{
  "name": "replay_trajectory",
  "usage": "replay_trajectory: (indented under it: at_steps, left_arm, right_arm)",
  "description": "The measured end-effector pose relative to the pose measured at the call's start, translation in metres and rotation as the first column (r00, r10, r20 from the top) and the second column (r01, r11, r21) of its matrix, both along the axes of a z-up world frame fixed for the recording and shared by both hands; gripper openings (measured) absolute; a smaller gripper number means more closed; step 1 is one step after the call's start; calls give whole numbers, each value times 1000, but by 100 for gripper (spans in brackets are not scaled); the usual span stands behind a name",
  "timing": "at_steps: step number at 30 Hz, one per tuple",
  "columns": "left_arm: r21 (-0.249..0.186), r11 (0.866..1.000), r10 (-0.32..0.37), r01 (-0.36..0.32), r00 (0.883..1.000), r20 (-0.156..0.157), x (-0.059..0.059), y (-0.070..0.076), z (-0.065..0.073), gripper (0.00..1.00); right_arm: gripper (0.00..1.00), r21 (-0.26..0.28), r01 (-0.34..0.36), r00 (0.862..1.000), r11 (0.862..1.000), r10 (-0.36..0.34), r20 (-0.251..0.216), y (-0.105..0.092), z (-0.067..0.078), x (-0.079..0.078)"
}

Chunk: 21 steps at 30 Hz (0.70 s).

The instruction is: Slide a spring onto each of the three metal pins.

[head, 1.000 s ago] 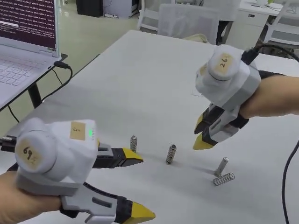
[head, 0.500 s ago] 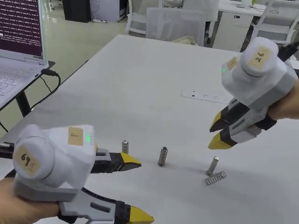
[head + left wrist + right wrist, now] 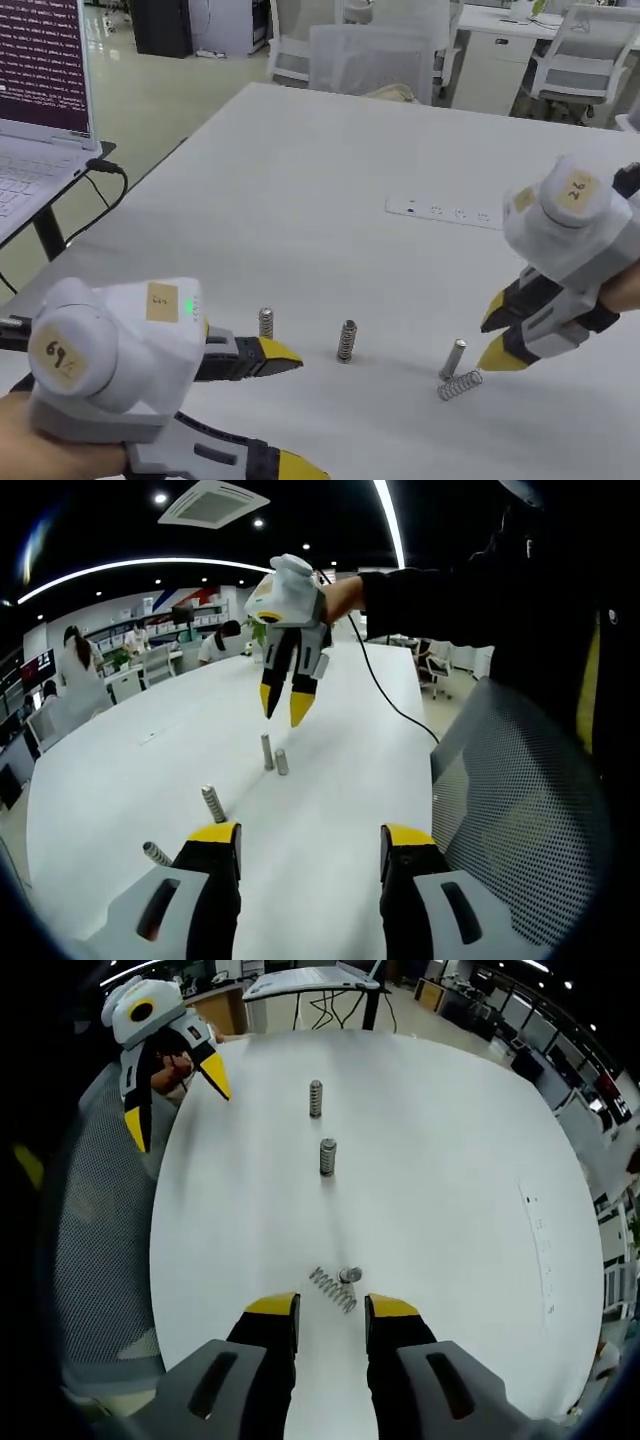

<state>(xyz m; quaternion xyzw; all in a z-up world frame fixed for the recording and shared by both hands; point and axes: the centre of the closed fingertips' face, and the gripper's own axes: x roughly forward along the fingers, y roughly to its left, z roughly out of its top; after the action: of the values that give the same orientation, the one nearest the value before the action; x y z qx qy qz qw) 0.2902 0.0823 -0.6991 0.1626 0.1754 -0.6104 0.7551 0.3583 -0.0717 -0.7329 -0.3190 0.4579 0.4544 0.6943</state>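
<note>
One wide white table point(image 3: 300, 170) carries the whole job, with a laptop point(image 3: 25, 160) on a stand off its left side. Your left gripper point(image 3: 297, 410) sits low at the near left, jaws spread wide and empty, pointing along the row of pins. Your right gripper point(image 3: 497, 336) hangs at the right end of that row, its jaws parted by a modest gap with nothing between them.

Two pins are already dressed: the left pin point(image 3: 265, 322) and the middle pin point(image 3: 347, 341) each stand upright wearing a spring. That leaves the bare pin point(image 3: 454, 358), upright at the right end. The loose spring point(image 3: 460, 385) lies flat on the table just beside that pin's foot, on your side of it.

The right gripper is by far the nearer hand: its tips are just beside the spring, while the left is well apart. In the right gripper view the spring lies just ahead of the jaws and roughly centred on the gap, but its long axis slants across them. You would likely do best to roll the wrist so the jaws close squarely across the coils, then stand the spring on end above the pin.
</note>
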Motion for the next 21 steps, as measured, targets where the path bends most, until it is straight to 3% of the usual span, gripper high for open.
replay_trajectory:
  at_steps: [11, 21]
  left_arm:
    - [6, 1000, 3, -3, 1000, -8, 0, 1, -2, 50]
    - [8, 1000, 7, -7, 1000, -15, 1, 2, -4, 49]
  right_arm:
    - [22, 21, 31, 998, 999, -30, -49, -9, -38, 6]
    - [22, 37, 31, 998, 999, -29, -54, -3, -49, 12]
